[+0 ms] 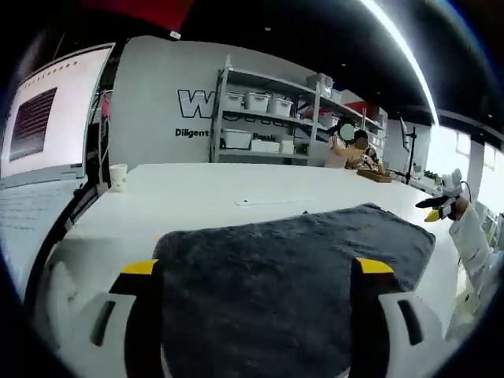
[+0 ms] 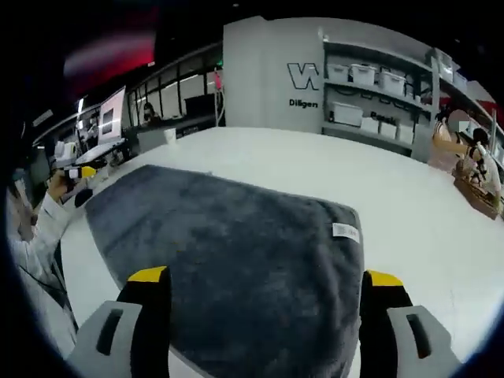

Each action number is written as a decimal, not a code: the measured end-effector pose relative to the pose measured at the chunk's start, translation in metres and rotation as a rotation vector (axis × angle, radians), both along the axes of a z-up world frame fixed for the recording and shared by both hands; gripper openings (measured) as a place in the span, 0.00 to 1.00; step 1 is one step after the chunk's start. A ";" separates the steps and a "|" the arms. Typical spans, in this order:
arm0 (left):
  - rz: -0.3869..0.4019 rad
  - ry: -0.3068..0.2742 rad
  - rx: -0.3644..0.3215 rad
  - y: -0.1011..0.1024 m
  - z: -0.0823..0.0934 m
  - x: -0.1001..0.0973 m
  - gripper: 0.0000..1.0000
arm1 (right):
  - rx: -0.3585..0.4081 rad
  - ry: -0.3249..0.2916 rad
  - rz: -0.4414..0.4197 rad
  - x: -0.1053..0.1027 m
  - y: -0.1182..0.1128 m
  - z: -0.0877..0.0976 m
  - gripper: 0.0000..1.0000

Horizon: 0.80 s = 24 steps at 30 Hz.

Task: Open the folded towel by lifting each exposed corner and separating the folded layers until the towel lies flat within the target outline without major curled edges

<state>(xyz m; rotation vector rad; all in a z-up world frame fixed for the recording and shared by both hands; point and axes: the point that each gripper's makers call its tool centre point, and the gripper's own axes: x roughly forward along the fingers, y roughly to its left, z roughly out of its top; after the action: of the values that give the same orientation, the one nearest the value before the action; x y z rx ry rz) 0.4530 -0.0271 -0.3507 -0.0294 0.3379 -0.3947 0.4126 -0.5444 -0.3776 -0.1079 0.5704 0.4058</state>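
A dark grey towel (image 1: 291,260) lies spread on the white table (image 1: 205,197), its long side running away to the right in the left gripper view. My left gripper (image 1: 257,268) stands open at the towel's near edge, its yellow-tipped jaws wide apart and holding nothing. In the right gripper view the same towel (image 2: 228,244) shows a small white label (image 2: 345,231) near one corner. My right gripper (image 2: 265,276) is open over the opposite end, with nothing held. Each gripper appears small in the other's view: the right gripper (image 1: 435,209) and the left gripper (image 2: 79,172), both held by hands in white sleeves.
A paper cup (image 1: 118,175) stands on the table's far left beside a large screen (image 1: 47,110). A thin line (image 1: 276,201) marks the table beyond the towel. Shelves with white bins (image 1: 268,118) line the back wall. A person (image 1: 350,146) sits at the far end by a wooden tray (image 2: 480,197).
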 end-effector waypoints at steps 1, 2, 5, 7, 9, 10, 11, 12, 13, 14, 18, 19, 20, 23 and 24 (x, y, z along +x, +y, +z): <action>-0.003 0.005 0.016 -0.001 -0.003 -0.007 0.98 | -0.001 0.003 0.004 -0.005 0.001 -0.002 1.00; -0.002 0.011 0.026 -0.001 -0.006 -0.013 0.98 | -0.002 0.001 0.011 -0.008 0.003 -0.003 1.00; 0.009 0.012 0.039 -0.003 -0.012 -0.025 0.98 | 0.025 -0.011 -0.005 -0.020 0.005 -0.006 1.00; 0.026 0.002 0.046 -0.008 -0.021 -0.038 0.98 | 0.048 -0.023 -0.020 -0.027 0.006 -0.007 1.00; 0.038 0.021 0.060 -0.010 -0.033 -0.043 0.97 | 0.059 -0.037 -0.035 -0.033 0.009 -0.010 0.99; 0.048 0.028 0.078 -0.010 -0.039 -0.045 0.97 | 0.068 -0.042 -0.051 -0.035 0.009 -0.011 0.99; 0.063 0.044 0.097 -0.011 -0.050 -0.048 0.96 | 0.096 -0.054 -0.091 -0.035 0.009 -0.012 0.99; 0.064 0.047 0.101 -0.011 -0.052 -0.048 0.96 | 0.101 -0.062 -0.087 -0.036 0.009 -0.013 0.99; 0.065 0.050 0.106 -0.012 -0.055 -0.049 0.96 | 0.106 -0.063 -0.093 -0.036 0.009 -0.014 0.99; 0.066 0.055 0.108 -0.012 -0.056 -0.049 0.97 | 0.110 -0.064 -0.100 -0.036 0.009 -0.015 0.99; 0.119 0.048 0.110 -0.004 -0.064 -0.050 0.95 | 0.089 -0.047 -0.116 -0.037 0.015 -0.033 0.99; 0.118 0.040 0.104 -0.004 -0.064 -0.051 0.94 | 0.092 -0.043 -0.113 -0.036 0.017 -0.035 0.99; 0.118 0.042 0.101 -0.005 -0.065 -0.052 0.94 | 0.095 -0.040 -0.116 -0.036 0.017 -0.037 0.98; 0.122 0.058 0.093 -0.005 -0.070 -0.053 0.93 | 0.105 -0.030 -0.124 -0.035 0.018 -0.041 0.97; 0.124 0.067 0.101 -0.005 -0.074 -0.054 0.93 | 0.100 -0.028 -0.130 -0.033 0.017 -0.043 0.96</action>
<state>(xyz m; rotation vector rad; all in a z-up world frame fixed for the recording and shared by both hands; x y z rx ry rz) 0.3994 -0.0321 -0.4249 0.0354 0.4196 -0.2534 0.3791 -0.5274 -0.4207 0.0199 0.5255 0.3052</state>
